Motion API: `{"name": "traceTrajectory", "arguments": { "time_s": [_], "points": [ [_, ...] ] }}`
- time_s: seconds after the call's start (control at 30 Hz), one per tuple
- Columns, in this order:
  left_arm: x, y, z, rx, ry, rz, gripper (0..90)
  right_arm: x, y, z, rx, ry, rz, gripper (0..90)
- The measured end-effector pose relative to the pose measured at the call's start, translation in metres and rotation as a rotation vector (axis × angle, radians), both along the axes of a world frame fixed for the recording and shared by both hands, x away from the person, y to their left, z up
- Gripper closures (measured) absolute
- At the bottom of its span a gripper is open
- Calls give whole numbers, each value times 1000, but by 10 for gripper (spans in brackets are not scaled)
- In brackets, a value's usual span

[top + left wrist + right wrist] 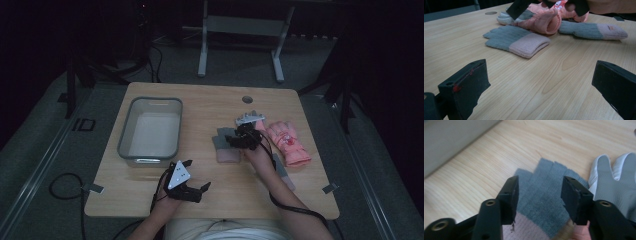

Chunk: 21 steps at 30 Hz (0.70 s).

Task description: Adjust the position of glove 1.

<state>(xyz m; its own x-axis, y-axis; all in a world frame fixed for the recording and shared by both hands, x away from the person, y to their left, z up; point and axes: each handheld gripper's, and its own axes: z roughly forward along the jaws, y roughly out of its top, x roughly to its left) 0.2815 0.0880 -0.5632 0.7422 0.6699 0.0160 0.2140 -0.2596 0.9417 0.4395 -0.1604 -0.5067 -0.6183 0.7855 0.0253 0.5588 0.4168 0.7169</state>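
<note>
The wooden table [210, 105] takes up the middle of the high view, with a grey bin [150, 127] on its left half. Right of centre lie a pink ski glove [289, 142] and a grey knit glove with a pink cuff [226, 145]. The right gripper [245, 135] hangs just over that knit glove [544, 200], jaws partly spread with the grey fingers between them, pads not pressing. Low in the frame, the left gripper [195, 187] rests released, jaws wide over bare wood.
</note>
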Motion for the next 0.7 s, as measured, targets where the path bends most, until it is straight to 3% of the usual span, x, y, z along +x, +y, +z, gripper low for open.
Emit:
{"name": "traceTrajectory", "arguments": {
  "time_s": [0.17,0.2,0.27,0.33,0.47,0.7],
  "points": [
    [0,0,0,-3,1,2,4,11,6,-13,-51,82,-21,558],
    [0,0,0,-3,1,2,4,11,6,-13,-51,82,-21,558],
    [0,1,0,-2,-1,1,4,14,13,-19,-89,88,-9,526],
    [0,0,0,-2,-1,1,4,15,18,-24,-147,66,-5,510],
    [-1,0,0,-2,-2,3,4,19,21,-31,-155,104,-16,507],
    [-1,0,0,1,-6,6,4,23,23,-29,-149,153,-53,634]
  ]
}}
